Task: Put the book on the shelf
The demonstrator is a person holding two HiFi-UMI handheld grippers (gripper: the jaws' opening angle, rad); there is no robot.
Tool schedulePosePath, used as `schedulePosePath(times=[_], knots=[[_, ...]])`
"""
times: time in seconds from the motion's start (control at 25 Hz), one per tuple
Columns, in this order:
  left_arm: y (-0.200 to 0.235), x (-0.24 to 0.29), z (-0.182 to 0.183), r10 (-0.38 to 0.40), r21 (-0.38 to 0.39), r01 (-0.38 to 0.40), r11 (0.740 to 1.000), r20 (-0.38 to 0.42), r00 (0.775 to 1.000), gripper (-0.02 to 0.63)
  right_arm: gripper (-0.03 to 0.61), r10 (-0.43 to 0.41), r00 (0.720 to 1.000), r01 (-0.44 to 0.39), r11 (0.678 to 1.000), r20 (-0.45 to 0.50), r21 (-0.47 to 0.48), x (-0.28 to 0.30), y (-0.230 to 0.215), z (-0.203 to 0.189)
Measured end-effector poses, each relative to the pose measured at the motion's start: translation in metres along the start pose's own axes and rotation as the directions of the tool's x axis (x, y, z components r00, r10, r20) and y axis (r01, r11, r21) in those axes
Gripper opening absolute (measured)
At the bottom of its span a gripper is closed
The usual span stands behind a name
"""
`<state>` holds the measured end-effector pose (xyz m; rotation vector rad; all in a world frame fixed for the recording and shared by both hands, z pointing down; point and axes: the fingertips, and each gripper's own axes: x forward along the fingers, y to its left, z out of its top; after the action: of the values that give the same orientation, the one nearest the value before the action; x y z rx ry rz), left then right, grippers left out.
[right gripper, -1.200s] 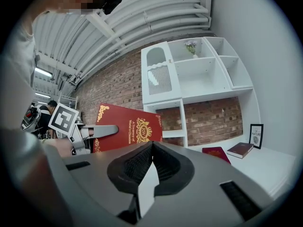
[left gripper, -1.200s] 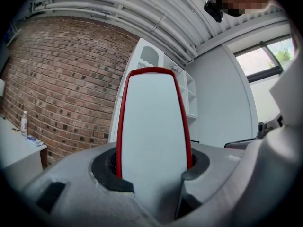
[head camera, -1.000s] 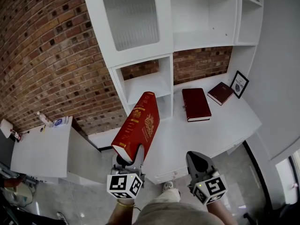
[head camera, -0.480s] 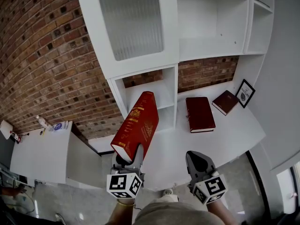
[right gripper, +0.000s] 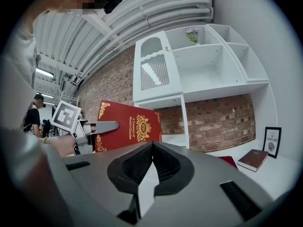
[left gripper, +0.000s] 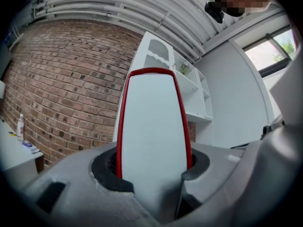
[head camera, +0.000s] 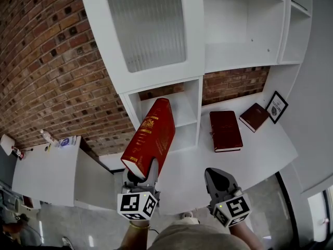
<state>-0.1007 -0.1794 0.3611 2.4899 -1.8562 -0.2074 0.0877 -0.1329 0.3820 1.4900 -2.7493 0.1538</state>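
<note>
— Where was the book at that pt?
— In the air, in my left gripper (head camera: 141, 175). The jaws were pinching the red book (head camera: 150, 137) at its lower end, one on each cover, w/ the white page edge facing back at me. It wasn't resting on anything.
— And the other hand?
— My right gripper (head camera: 218, 180) was beside it, off to the right. Its jaws were pressed together w/ nothing btwn them, and it wasn't touching the book.
— Which way did the book lie from yr fingers?
— Out ahead & up. Its long axis ran from the jaws toward the shelf unit (head camera: 156, 82), leaning a bit right, w/ the gold-lettered spine turned up-left. The far end pointed at the open cubby (head camera: 179, 116) under the ribbed-glass door (head camera: 148, 27). In the head view it overlapped the cubby's mouth, but I couldn't tell if it was inside. Prob. short of it.
— Which hand was nearer?
— The left. It carried the book & sat in line w/ that cubby. The right was nearer the desk (head camera: 260, 152), where two dark books (head camera: 226, 131) lay flat.
— What did the next move hinge on?
— I'd say keeping the book along that axis & pushing it fwd, far end first, btwn the cubby's walls.
</note>
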Motion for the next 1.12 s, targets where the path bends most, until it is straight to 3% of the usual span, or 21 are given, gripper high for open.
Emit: schedulePosePath(times=[0.52, 1.12], knots=[[0.025, 0.015, 0.016, 0.054, 0.018, -0.054, 0.998, 0.031, 0.998, 0.236, 0.006, 0.072, 0.997, -0.072, 0.997, -0.022, 0.004, 0.037, 0.008, -0.004], [0.044, 0.034, 0.011, 0.124, 0.066, -0.125, 0.990, 0.020, 0.992, 0.236, 0.006, 0.152, 0.988, -0.152, 0.988, -0.021, -0.015, 0.082, 0.009, -0.015]])
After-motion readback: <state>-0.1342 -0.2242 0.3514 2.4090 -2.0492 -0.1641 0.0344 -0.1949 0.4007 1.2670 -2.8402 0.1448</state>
